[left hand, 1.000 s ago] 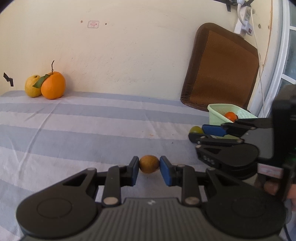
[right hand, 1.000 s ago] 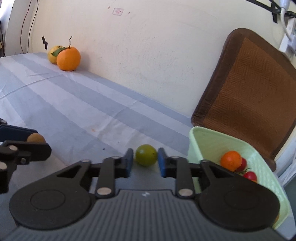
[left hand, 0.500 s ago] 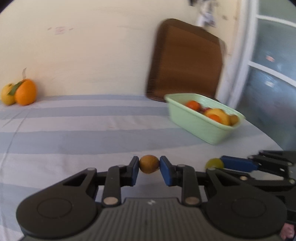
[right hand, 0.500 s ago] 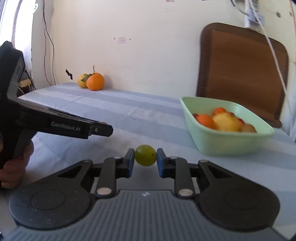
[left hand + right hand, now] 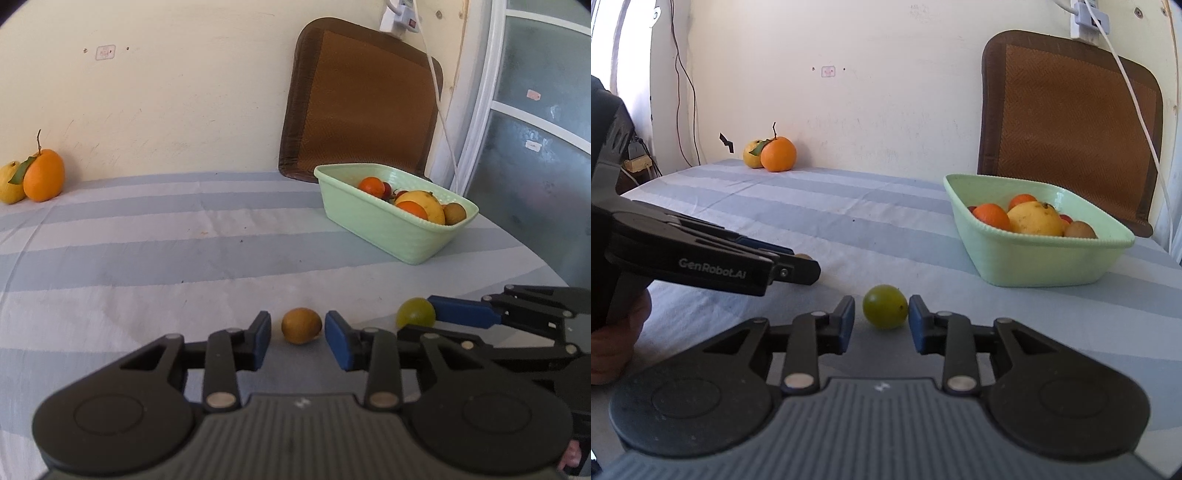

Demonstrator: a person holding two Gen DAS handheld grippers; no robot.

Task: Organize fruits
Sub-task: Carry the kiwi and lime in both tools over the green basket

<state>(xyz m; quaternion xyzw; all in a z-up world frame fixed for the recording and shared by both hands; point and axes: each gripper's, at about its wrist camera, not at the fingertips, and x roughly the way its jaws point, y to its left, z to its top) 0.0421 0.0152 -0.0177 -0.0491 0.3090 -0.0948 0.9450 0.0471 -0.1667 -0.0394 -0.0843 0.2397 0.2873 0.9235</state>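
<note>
Already the pale green plastic basket (image 5: 388,229) at two o'clock holds several fruits. Two remain at ten o'clock by the wall. Both jaws have just been opening. The left gripper (image 5: 297,334) stands apart around the small brown round fruit (image 5: 301,325), and the right gripper (image 5: 881,319) around the small green round fruit (image 5: 885,305), which perhaps touches one pad. Both lie on the striped desk (image 5: 147,258).

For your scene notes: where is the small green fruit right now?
In the right wrist view, the green fruit lies on the striped tablecloth between the open right tongs, left of the green basket.
</note>
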